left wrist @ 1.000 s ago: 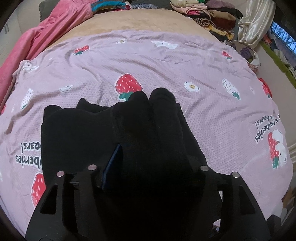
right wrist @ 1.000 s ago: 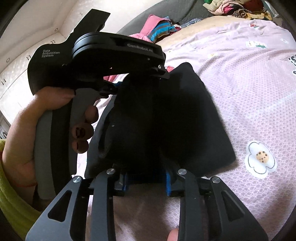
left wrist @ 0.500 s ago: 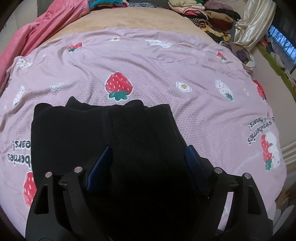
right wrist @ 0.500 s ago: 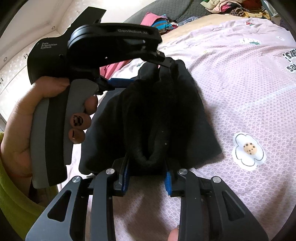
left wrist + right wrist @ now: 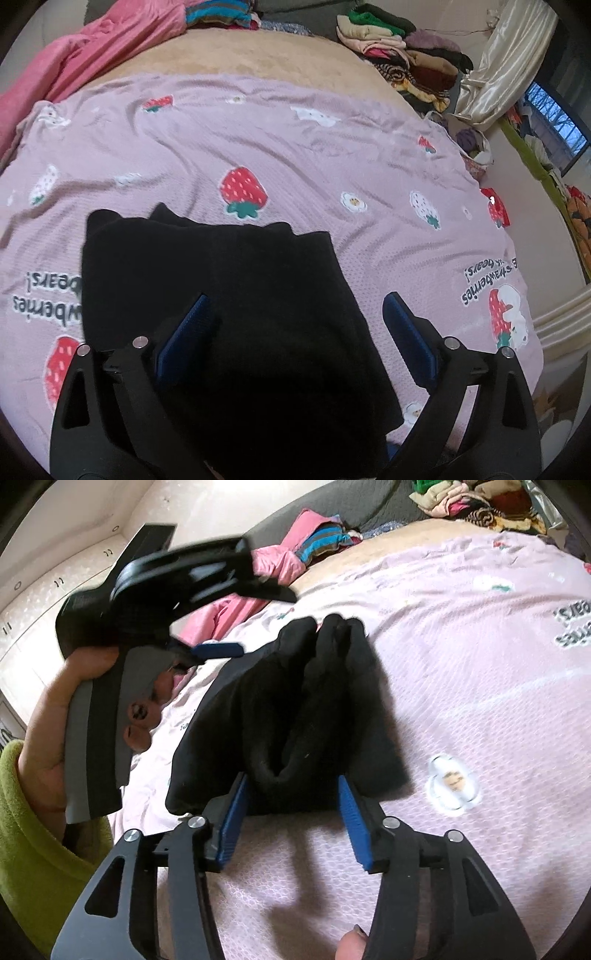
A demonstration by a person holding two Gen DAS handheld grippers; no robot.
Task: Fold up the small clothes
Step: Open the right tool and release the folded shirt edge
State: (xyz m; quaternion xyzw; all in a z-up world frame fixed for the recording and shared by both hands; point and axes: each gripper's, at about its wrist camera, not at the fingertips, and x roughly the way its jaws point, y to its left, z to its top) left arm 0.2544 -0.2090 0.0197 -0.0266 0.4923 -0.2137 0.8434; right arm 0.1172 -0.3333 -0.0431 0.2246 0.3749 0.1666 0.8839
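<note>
Pink bedspread (image 5: 295,140) lies bare beyond black garment's (image 5: 229,295) edges.

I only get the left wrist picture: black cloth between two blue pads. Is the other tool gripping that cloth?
Observer: No. The right hand-held gripper is open, its blue pads flanking the near edge of the black garment.
Visitor: Who holds my tool?
Observer: A hand in a lime-green sleeve holds the left hand-held gripper.
Visitor: Is the cloth flat?
Observer: No; the right wrist view shows a bunched ridge along its middle.
</note>
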